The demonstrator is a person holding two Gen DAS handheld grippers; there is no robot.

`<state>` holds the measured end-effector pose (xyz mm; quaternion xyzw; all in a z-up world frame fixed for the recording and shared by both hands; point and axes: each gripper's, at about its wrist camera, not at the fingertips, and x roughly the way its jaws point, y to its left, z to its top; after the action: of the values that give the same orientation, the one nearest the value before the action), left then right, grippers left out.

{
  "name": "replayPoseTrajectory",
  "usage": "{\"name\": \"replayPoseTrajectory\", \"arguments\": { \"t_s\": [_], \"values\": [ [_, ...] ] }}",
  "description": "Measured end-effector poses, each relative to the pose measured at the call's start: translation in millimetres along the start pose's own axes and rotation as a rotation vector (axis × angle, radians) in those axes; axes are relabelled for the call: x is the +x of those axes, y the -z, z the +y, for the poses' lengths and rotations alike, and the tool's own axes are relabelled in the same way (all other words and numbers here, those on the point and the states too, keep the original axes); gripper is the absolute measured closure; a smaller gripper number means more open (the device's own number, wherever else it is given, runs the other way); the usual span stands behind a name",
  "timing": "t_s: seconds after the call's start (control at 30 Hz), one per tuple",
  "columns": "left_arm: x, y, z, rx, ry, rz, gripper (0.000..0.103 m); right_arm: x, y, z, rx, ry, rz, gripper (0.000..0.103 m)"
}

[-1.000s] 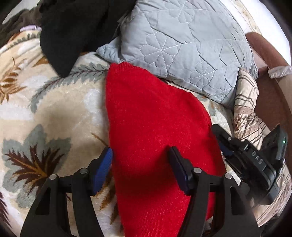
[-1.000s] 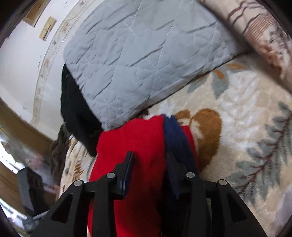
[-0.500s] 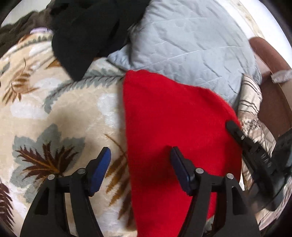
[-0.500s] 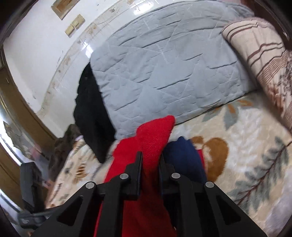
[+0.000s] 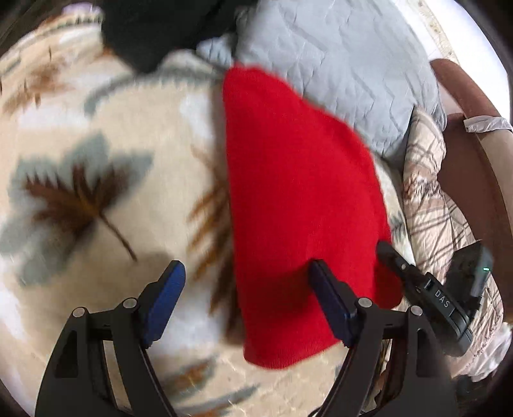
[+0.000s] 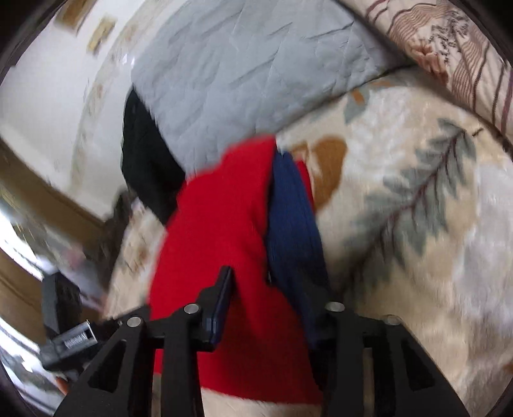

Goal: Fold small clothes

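A red knit garment (image 5: 298,199) lies on the leaf-patterned blanket (image 5: 96,192), running from the grey pillow toward me. My left gripper (image 5: 247,282) is open and empty; its right finger rests over the garment's near edge, its left finger over bare blanket. In the right wrist view the same red garment (image 6: 218,224) has a navy blue band (image 6: 293,224) along its right side. My right gripper (image 6: 275,288) has its jaws apart with the garment's end between them; the right finger is hidden behind the cloth. The right gripper also shows in the left wrist view (image 5: 423,288).
A grey quilted pillow (image 5: 336,64) lies at the garment's far end. A black garment (image 5: 154,29) lies left of the pillow. A striped beige cushion (image 5: 433,199) and a brown chair arm (image 5: 468,154) are at the right. A wall (image 6: 48,80) stands behind the bed.
Both cameras moved and the frames are blurred. The right jaws, pressed together on the red cloth half a second ago, now stand apart. The garment's near end now lies closer to my left gripper.
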<state>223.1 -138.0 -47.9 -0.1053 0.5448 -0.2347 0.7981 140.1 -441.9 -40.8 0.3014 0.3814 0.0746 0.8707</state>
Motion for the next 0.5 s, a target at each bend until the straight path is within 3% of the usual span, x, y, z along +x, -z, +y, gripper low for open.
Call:
{"name": "replayPoseTrajectory", "arguments": {
  "t_s": [0.13, 0.23, 0.33, 0.43, 0.5],
  "values": [
    [6, 8, 9, -0.066, 0.024, 0.015, 0.022, -30, 6, 13, -0.059, -0.010, -0.129, 0.094],
    [6, 11, 5, -0.046, -0.004, 0.029, 0.022, -3, 13, -4, -0.025, 0.089, -0.033, 0.093],
    [-8, 13, -1, 0.003, -0.025, 0.013, 0.022, -8, 11, 2, -0.044, 0.102, -0.039, 0.089],
    [-26, 4, 3, -0.014, 0.008, -0.047, 0.022, -25, -6, 7, -0.008, 0.083, -0.101, 0.080],
    [-28, -9, 6, -0.044, 0.033, -0.058, 0.022, -30, -17, 3, 0.040, 0.062, -0.135, 0.054]
  ]
}}
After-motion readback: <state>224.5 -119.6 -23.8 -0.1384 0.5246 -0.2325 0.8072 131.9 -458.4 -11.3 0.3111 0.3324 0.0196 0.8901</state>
